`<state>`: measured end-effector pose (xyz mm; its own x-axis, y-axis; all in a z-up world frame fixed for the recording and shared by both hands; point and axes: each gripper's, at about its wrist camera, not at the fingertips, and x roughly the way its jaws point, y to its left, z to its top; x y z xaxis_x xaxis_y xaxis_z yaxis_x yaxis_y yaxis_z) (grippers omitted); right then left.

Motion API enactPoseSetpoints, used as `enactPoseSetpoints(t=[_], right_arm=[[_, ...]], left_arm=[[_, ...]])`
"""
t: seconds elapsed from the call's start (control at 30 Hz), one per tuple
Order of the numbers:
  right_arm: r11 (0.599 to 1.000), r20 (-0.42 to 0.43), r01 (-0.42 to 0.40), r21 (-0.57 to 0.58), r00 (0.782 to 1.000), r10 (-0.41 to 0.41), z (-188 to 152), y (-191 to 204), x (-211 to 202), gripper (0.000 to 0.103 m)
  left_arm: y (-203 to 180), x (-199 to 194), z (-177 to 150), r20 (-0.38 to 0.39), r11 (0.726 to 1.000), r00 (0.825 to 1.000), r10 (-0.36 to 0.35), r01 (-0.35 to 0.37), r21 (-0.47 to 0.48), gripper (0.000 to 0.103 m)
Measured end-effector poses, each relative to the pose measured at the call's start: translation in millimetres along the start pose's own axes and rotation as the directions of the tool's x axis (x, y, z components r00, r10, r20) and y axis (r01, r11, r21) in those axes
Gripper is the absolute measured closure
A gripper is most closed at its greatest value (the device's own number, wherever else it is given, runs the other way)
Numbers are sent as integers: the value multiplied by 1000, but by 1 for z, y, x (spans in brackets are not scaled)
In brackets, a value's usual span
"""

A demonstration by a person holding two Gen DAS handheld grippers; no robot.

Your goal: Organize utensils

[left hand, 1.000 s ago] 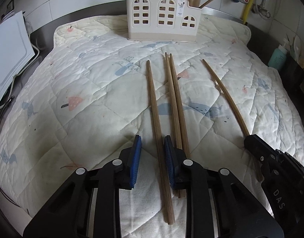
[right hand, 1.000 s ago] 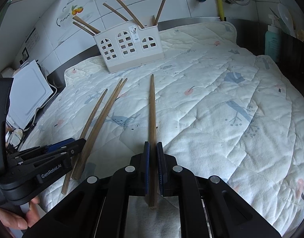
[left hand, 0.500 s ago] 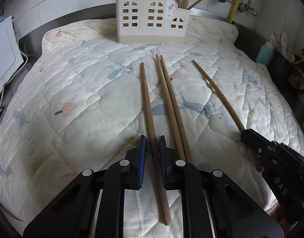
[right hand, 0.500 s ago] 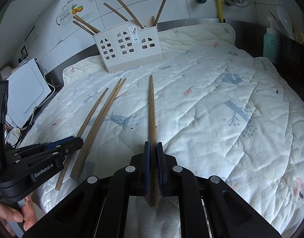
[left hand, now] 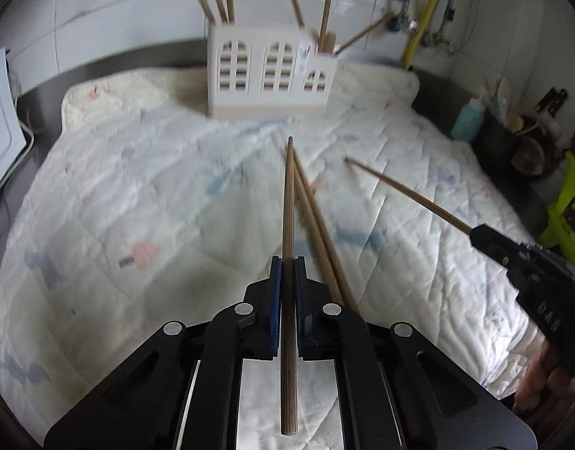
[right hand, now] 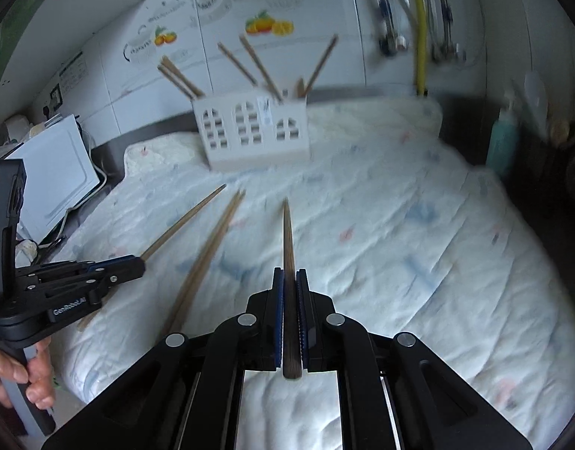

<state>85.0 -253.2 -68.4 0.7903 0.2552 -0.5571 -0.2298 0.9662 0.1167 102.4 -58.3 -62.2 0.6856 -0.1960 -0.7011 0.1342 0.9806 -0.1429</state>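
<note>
The white holder (left hand: 270,75) stood at the far edge of the quilted mat (left hand: 99,195), dead ahead of both tools, with several chopsticks already leaning out of its top. The left gripper (left hand: 287,281) was clamped on 1 chopstick (left hand: 288,202), whose long axis ran straight forward, tip aimed at the holder's base and short of it. The right gripper (right hand: 290,292) was likewise closed on 1 chopstick (right hand: 287,232), also pointing tip-first toward the holder (right hand: 251,131), which sat slightly left of that line. Between the 2 held sticks, nearer than the holder, 2 loose chopsticks (left hand: 317,225) lay together on the mat. Neither hand looked clearly nearer; each stick would likely need tipping upright over the holder's open top
</note>
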Motion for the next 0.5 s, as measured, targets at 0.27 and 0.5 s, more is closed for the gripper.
enactPoseSetpoints(t=[0.27, 0.5], right_arm=[[999, 85, -32, -31, 996, 34, 60, 3, -26, 97], [997, 100, -55, -48, 993, 60, 94, 8, -28, 97]], left_arm=[[15, -15, 27, 43, 995, 995, -94, 92, 38, 99], [24, -27, 55, 32, 988, 994, -105, 100, 119, 98]])
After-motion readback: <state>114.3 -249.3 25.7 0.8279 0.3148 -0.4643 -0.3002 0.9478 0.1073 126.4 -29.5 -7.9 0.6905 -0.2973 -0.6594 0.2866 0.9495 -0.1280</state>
